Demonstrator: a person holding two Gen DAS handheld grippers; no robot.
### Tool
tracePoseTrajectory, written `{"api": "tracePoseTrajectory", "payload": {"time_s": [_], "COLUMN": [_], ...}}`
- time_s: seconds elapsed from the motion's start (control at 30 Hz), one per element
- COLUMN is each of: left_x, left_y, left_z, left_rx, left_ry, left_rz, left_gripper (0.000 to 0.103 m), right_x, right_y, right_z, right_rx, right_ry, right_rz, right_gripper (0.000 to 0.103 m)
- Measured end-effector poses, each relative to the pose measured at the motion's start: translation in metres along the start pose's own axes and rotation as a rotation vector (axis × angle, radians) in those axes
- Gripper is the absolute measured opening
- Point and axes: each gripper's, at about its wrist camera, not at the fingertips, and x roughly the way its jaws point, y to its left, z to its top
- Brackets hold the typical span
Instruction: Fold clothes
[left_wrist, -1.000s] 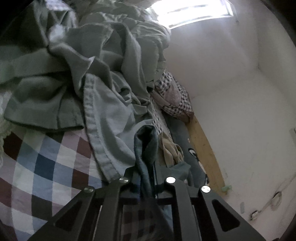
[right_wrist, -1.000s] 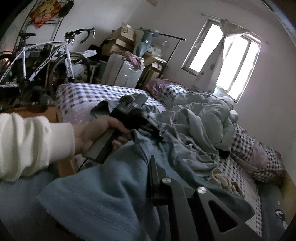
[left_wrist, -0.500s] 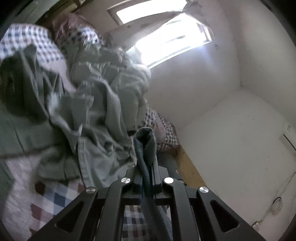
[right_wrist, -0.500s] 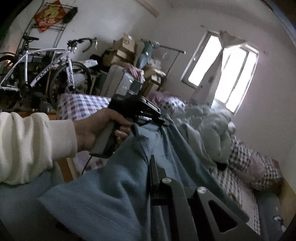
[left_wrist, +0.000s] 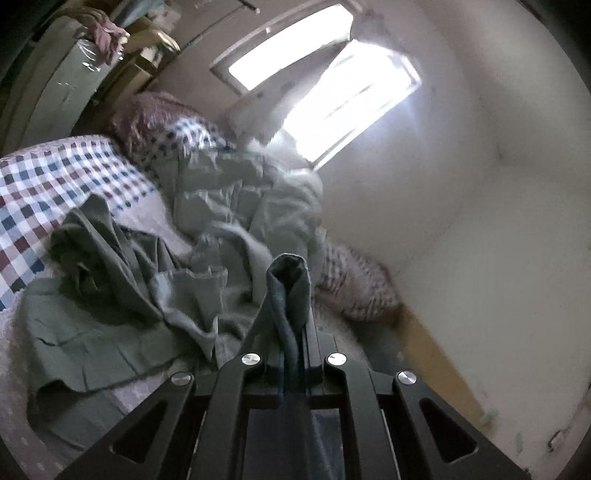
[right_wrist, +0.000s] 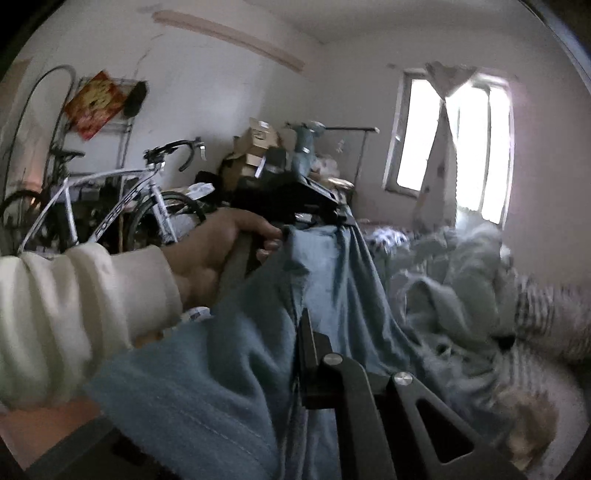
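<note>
We had the blue garment (right_wrist: 332, 295) lifted off the bed (left_wrist: 51, 184) and strung between both tools, likely to let it hang and find its edges before any fold. Left gripper (left_wrist: 291, 354) was clamped on a bunched fold of that blue fabric, a loop of it poking up past the tips. In the right wrist view the left hand (right_wrist: 218, 251) gripped that tool's handle, cream sleeve (right_wrist: 74, 317) at the wrist, cloth draping down from it. Right gripper (right_wrist: 306, 354) sat buried in the same cloth; only one finger edge showed, so we judged it pinched on the garment but the jaw gap itself was covered. Hard to tell what garment it was: hem, legs or sleeves all cut off by the frame bottom. Grey-green clothes (left_wrist: 122, 288) and a pale quilt (left_wrist: 251, 199) lay rumpled on the checked sheet, unfolded, well below the held piece. Both views were motion-blurred, window (right_wrist: 454, 155) blown out. Bicycle (right_wrist: 122, 199) and boxes (right_wrist: 255, 147) stood behind, not involved.
</note>
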Motion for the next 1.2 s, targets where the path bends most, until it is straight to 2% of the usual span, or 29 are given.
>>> {"api": "tracePoseTrajectory", "payload": {"time_s": [0.13,0.27,0.5,0.6,0.8,0.93,1.2], "left_x": [0.030,0.060,0.134,0.163,0.220,0.255,0.291], "left_y": [-0.037,-0.074,-0.145,-0.162,-0.174,-0.172,-0.166], "left_z": [-0.012,-0.026,-0.084,-0.112,-0.171,-0.209,-0.243], "left_rx": [0.058,0.116,0.218,0.248,0.280,0.281,0.277], "left_ry": [0.061,0.125,0.301,0.366,0.473,0.517,0.536], "left_rz": [-0.025,-0.054,-0.088,-0.089,-0.010,0.065,0.172], "left_gripper": [0.005,0.005,0.005,0.005,0.005,0.005,0.006], "right_x": [-0.003,-0.031,-0.071,-0.085,-0.098,-0.091,-0.092], "right_y": [-0.018,-0.043,-0.067,-0.075,-0.097,-0.117,-0.142], "right_z": [-0.021,-0.045,-0.078,-0.093,-0.134,-0.168,-0.210], "right_rx": [0.094,0.205,0.317,0.361,0.468,0.541,0.660], "right_ry": [0.025,0.036,0.102,0.141,0.239,0.318,0.408], "right_rz": [-0.033,-0.081,-0.143,-0.162,-0.202,-0.235,-0.267], "right_gripper": [0.003,0.003,0.003,0.003,0.003,0.003,0.003]}}
